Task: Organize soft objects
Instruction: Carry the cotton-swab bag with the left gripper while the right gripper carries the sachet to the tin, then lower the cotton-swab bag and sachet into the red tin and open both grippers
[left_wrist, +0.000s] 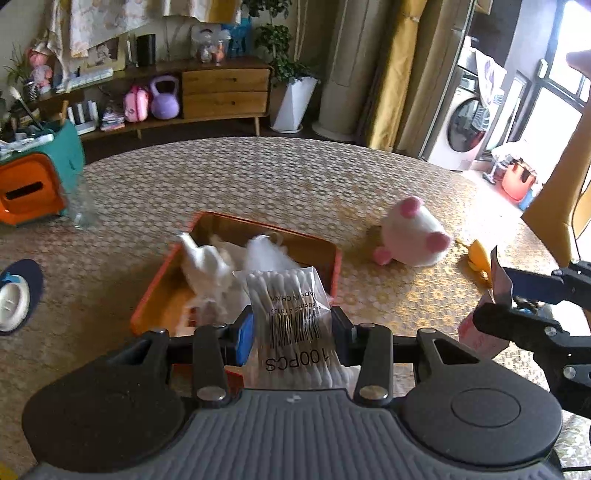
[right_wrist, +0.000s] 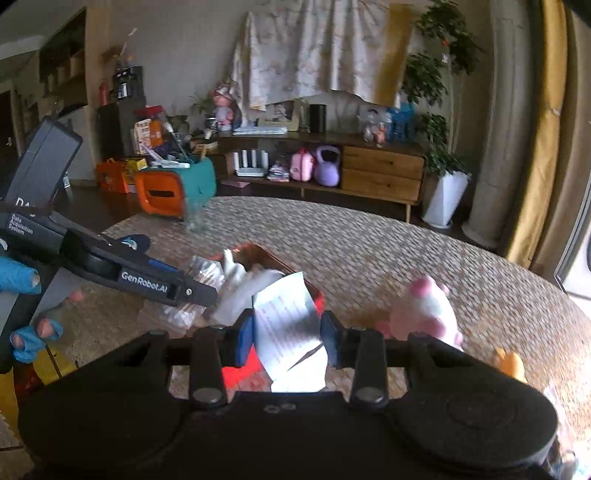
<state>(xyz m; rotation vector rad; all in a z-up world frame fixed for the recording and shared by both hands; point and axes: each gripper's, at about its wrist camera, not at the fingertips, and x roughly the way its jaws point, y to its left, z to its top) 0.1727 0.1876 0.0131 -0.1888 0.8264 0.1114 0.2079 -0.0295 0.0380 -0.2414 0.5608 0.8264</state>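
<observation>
You are working over the round desk (left_wrist: 295, 173), covered in a woven patterned cloth, and it is carrying everything that matters here. Near its middle the orange tray (left_wrist: 334, 258) is sitting as the collecting bin, already holding white fluffy stuff (left_wrist: 266, 254) and a crumpled white cloth (left_wrist: 207, 266), probably because the soft items are meant to be gathered there. Toward the right edge of the desk, well apart from the tray, the white and pink plush toy (left_wrist: 413, 236) is lying on its side, not yet put away. Just beyond it a small yellow toy (left_wrist: 478, 258) is resting near the rim.

Your left gripper (left_wrist: 291, 325) is holding the bag of cotton swabs (left_wrist: 291, 317) by its lower half, jaws narrowed onto the plastic, with the bag hanging over the near end of the tray; that grip is keeping the loose pack upright so it can drop inside. Your right gripper (right_wrist: 286, 332) is pinching a pink packet with white printed backing (right_wrist: 288, 325), jaws narrowed on its sides, poised at the tray's near right corner. You are bringing both items in together, so the tray looks like the likely target for each. The plush toy seems the next thing to collect.
</observation>
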